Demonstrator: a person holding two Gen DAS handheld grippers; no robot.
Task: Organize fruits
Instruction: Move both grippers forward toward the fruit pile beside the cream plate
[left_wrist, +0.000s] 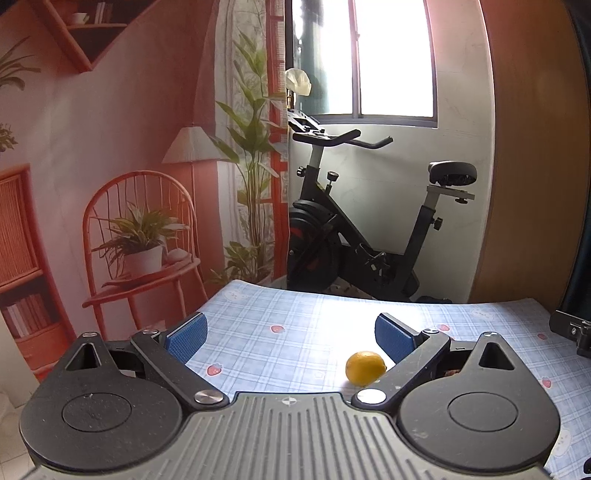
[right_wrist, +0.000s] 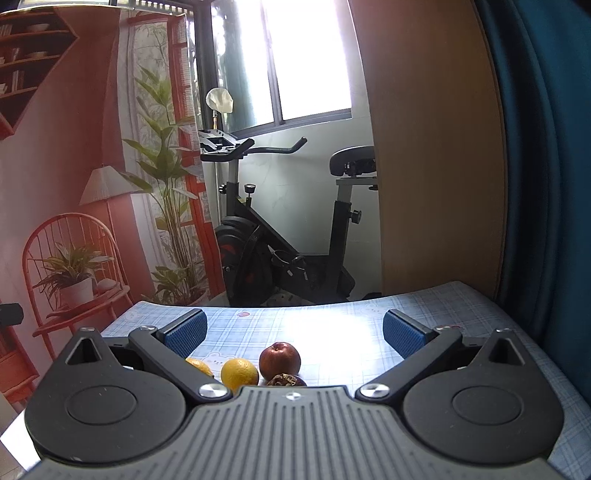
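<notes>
I hold both grippers above a table (left_wrist: 295, 332) covered in a blue checked cloth, each with its blue-padded jaws spread wide and gripping nothing. Through the left gripper (left_wrist: 291, 338), a single lemon (left_wrist: 365, 367) sits on the cloth close in front of the gripper body, just inside the right finger and touching neither pad. Through the right gripper (right_wrist: 293, 334), a red apple (right_wrist: 279, 359) rests between the open jaws, left of centre, with an orange (right_wrist: 239, 373) just beside it on the left, a second yellow fruit (right_wrist: 199, 365) half hidden behind the left finger linkage, and a dark wrinkled fruit (right_wrist: 286, 380) tucked against the gripper body below the apple. Beyond the far edge of the table stand an exercise bike (left_wrist: 354, 225) under a bright window and a printed backdrop (left_wrist: 110, 166) of a red chair and plants.
</notes>
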